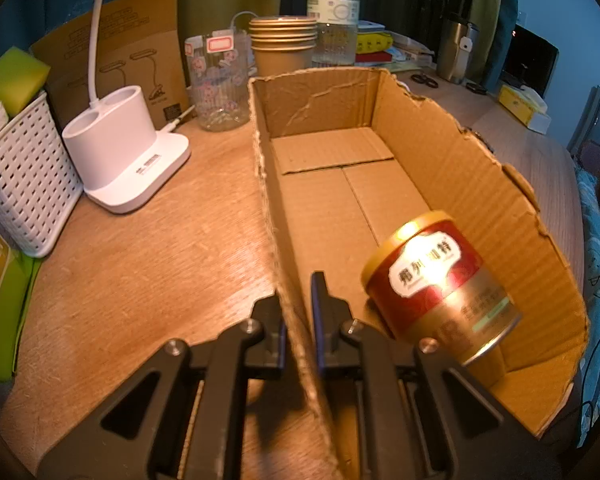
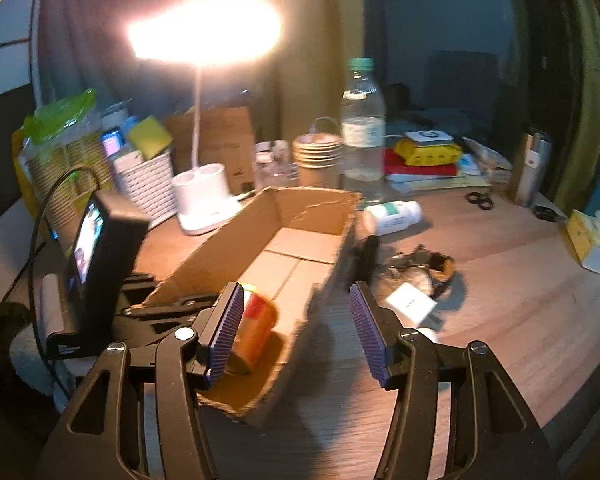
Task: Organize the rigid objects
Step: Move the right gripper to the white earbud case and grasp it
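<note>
On the box wall (image 1: 296,344), the left hand-held gripper (image 1: 298,320) clamps, angled downward

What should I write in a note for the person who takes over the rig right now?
Left gripper: shut on the box's near side wall, steadying it.
Right gripper: open, empty, over the box's near corner.
Done: red can is in the box, tilted at the near end.
Left: white bottle lying on the table beyond the box, and the dark small items beside it, not yet boxed.
</note>
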Action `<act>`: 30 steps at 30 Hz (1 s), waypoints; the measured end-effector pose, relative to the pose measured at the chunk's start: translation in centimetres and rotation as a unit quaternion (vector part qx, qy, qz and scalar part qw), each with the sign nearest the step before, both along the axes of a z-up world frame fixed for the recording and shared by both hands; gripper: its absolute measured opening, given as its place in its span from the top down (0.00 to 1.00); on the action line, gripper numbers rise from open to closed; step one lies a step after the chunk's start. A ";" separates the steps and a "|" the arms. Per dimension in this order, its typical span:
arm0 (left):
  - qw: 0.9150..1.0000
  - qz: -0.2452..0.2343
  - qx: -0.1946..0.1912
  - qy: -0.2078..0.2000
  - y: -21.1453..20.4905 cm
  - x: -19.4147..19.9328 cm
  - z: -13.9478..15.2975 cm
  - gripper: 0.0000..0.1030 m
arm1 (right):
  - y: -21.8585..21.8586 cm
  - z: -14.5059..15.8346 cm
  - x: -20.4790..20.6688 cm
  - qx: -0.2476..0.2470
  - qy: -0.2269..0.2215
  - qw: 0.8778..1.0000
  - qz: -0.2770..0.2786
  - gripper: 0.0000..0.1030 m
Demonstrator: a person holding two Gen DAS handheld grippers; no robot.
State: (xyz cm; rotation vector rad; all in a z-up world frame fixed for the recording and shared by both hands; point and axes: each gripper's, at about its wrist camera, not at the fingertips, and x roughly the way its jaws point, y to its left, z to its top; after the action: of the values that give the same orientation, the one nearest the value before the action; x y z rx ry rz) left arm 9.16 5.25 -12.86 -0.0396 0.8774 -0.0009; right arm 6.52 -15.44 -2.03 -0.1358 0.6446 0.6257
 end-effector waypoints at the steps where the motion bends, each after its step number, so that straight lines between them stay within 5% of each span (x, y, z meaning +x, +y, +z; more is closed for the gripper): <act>1: 1.000 0.000 0.000 0.000 0.0 0.1 -0.1 0.90 | -0.3 0.0 0.1 0.000 -0.001 1.000 -0.005 0.41; 30: 1.000 0.000 0.001 0.000 0.0 0.0 0.0 0.90 | -5.1 -6.5 4.8 -0.051 0.057 0.992 -0.101 0.38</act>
State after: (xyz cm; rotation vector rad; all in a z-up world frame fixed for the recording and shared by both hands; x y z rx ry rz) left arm 9.12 5.22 -12.89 -0.0386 0.8766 -0.0007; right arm 11.37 -20.58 -8.51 -0.1286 0.7907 0.4072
